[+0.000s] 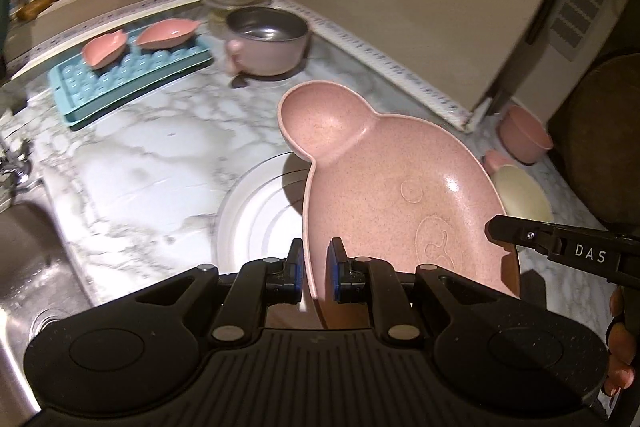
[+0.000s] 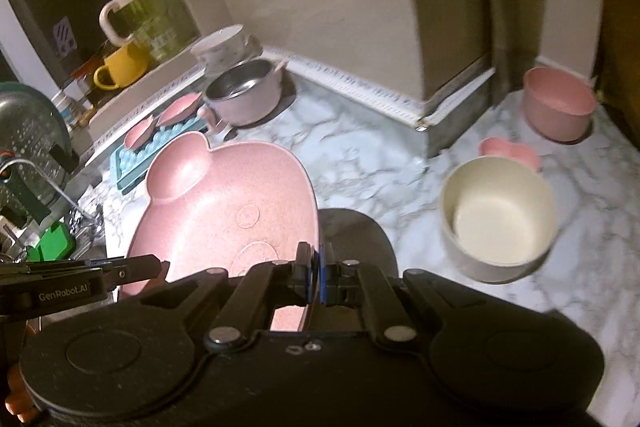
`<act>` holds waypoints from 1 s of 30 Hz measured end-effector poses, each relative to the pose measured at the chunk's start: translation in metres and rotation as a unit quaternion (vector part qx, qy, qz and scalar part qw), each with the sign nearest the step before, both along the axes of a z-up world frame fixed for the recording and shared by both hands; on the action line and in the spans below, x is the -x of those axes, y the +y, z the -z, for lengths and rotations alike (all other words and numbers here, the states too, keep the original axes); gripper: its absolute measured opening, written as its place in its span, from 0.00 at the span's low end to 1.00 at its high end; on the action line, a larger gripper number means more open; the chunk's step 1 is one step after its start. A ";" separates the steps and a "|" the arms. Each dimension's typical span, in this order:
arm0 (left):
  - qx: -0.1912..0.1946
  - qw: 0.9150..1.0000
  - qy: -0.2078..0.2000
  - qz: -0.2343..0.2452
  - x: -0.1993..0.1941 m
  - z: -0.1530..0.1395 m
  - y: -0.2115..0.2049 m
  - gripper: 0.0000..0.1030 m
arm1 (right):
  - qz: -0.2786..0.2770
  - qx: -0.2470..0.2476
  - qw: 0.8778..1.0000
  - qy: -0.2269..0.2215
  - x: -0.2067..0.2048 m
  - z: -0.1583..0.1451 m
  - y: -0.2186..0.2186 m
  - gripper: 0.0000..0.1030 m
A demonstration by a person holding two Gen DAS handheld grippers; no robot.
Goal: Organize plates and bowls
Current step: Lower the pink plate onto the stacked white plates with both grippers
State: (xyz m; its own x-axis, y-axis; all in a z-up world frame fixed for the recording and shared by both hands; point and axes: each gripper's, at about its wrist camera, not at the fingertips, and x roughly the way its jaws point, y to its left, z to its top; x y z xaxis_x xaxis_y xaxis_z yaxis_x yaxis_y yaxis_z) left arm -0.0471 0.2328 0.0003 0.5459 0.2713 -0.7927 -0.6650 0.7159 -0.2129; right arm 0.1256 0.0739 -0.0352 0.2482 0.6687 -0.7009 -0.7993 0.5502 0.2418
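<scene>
Gripping opposite rims of a speckled pink plastic plate shaped like an animal face with a round ear compartment [image 1: 384,179], both grippers hold it tilted above the white marble-patterned tabletop [image 1: 132,163]. The left gripper [image 1: 316,259] has its fingers clenched on the near left rim, and the right gripper [image 2: 316,259] pinches the right rim with its fingers nearly touching. Under the plate, on the tabletop, lies a white round plate with raised rings [image 1: 256,219]. To the right stands a cream round bowl [image 2: 500,215], with a small pink dish [image 2: 510,151] just behind it and a pink bowl [image 2: 558,103] further back. Far left, two pink leaf-shaped dishes [image 1: 140,41] rest on a teal dimpled tray [image 1: 132,83], beside a pink pot with a steel inside [image 1: 268,39].
</scene>
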 end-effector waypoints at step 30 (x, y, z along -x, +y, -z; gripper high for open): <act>0.006 0.999 0.039 -0.036 0.009 0.046 0.052 0.12 | -0.022 0.043 0.998 0.049 0.001 0.059 0.078 0.04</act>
